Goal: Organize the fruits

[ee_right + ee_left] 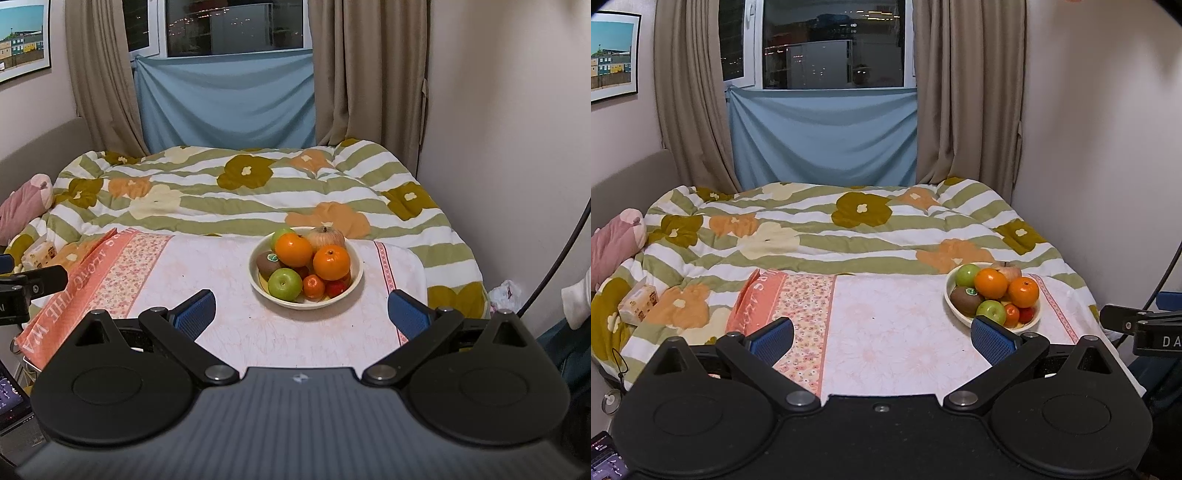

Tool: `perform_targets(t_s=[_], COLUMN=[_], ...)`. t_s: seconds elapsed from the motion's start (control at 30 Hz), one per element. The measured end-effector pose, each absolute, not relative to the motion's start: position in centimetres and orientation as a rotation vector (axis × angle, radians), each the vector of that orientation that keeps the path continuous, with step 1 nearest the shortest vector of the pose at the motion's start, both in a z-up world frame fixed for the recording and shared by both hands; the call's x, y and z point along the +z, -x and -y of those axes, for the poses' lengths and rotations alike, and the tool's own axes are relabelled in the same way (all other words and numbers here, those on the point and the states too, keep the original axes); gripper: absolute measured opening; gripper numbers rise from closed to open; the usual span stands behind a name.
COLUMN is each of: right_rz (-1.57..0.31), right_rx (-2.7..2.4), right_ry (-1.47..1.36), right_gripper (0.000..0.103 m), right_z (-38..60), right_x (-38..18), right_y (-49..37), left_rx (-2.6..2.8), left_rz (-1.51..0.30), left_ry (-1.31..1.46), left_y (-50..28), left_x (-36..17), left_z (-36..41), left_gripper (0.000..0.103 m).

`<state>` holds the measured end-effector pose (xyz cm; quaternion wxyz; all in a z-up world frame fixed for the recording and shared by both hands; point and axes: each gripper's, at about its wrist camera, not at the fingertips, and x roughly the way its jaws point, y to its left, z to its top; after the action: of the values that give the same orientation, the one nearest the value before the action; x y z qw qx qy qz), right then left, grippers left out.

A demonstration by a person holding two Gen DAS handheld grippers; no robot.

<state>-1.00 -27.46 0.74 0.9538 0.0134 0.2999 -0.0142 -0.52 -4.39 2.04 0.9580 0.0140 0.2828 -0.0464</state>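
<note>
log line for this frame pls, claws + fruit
left claw: open, empty | right claw: open, empty | fruit: all piled in bowl | pink cloth: bare beside bowl | phase: pre-grasp

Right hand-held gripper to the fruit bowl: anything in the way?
Nothing visible. The right hand-held gripper is open and empty, with only bare pink cloth between it and the bowl. The green apple sits nearest at the front of the pile.

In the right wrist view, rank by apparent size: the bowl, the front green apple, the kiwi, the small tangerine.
1. bowl
2. front green apple
3. kiwi, though partly hidden by other fruit, so unsure
4. small tangerine
</note>
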Motion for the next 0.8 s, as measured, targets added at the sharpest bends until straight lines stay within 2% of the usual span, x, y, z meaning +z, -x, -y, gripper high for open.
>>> perform_targets(t_s=[0.8], right_rz=[-0.628], right_rx=[-0.024], right_ry=[-0.026], right_gripper=[0.103], right_z=[27.8], right_x=[-0.3], right_y=[1.1], left_rx=[-0.103], left_rz=[-0.588], left_ry=[-0.021], left_y=[0.9], left_x=[1.8], left_z=[5.0], left_gripper=[0.103])
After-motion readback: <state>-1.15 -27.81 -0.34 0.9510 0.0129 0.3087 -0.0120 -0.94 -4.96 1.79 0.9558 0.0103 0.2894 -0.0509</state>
